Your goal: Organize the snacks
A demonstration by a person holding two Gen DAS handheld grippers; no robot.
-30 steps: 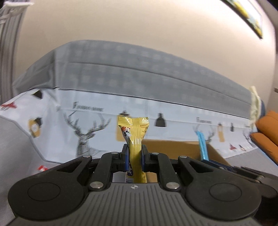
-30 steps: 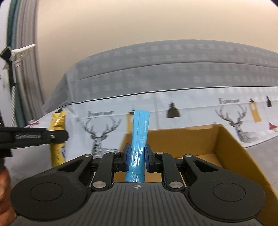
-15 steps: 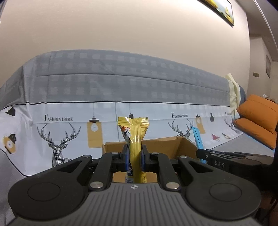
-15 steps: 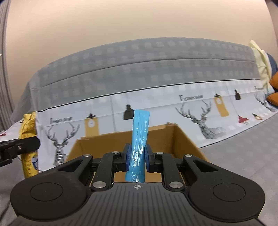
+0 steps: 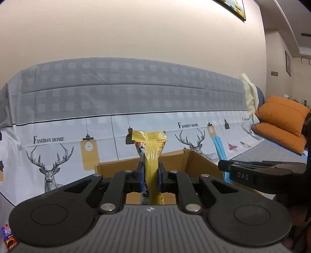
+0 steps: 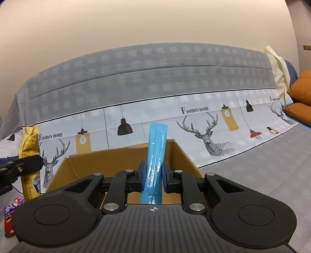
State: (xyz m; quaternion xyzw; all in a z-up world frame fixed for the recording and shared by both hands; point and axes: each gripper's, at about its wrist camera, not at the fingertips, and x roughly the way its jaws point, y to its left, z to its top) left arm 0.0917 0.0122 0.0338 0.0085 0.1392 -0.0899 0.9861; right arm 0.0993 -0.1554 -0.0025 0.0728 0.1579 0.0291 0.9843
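My left gripper (image 5: 149, 176) is shut on a yellow snack packet (image 5: 150, 153) that stands upright between its pads. My right gripper (image 6: 153, 178) is shut on a slim blue snack stick (image 6: 156, 155), also upright. An open cardboard box (image 6: 116, 161) sits on the grey surface just beyond both grippers. In the left wrist view the box (image 5: 196, 165) lies straight ahead, and the right gripper's arm (image 5: 258, 176) with the blue stick (image 5: 219, 151) shows at the right. In the right wrist view the yellow packet (image 6: 30, 155) and the left gripper's finger (image 6: 21, 168) show at the left.
A sofa back draped in a grey and white deer-print cover (image 5: 124, 109) runs behind the box. Orange cushions (image 5: 279, 120) lie at the right. Small purple and brown snack wrappers (image 6: 11, 212) rest on the grey surface at lower left. A framed picture (image 5: 235, 7) hangs high on the wall.
Both grippers have swung sideways so the box now lies ahead of each, and they have drawn closer to it. Each keeps its grip on its snack.
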